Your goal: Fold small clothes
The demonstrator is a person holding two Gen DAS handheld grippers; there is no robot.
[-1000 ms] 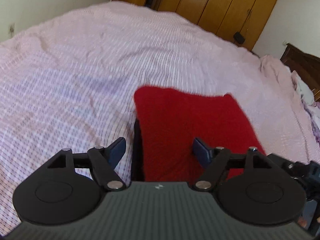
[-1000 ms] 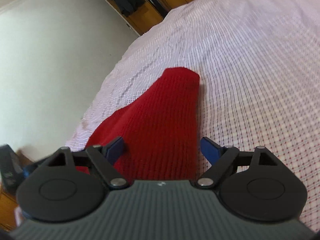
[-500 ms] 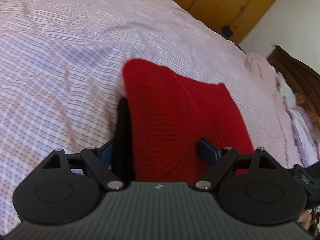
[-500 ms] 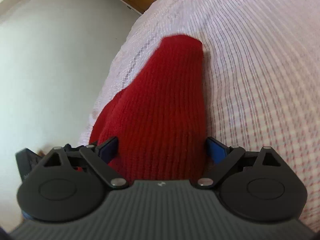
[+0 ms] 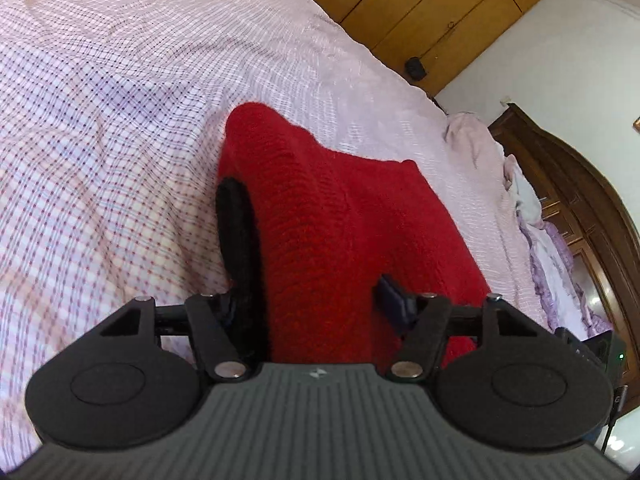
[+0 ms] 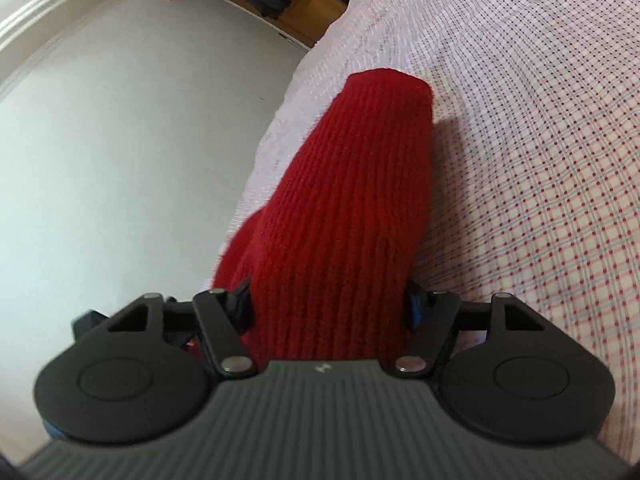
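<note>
Both of my hand-held grippers, left [image 5: 310,302] and right [image 6: 330,308], have edged forward over the red knit garment [image 5: 344,232] near the bed's [image 5: 100,120] edge; their jaws are closing around its folds.

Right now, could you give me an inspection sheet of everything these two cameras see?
Surface: bed with pink checked bedspread.
Job's things: red knitted garment with black trim, lying on the bedspread near the bed's edge.
Clutter: bundled lilac and white bedding by the headboard.
Grippers: left gripper and right gripper both closing, red knit between the jaws of each.
Cables: a thin one at the left view's lower right.
Surroundings: wooden wardrobe, white wall.
</note>
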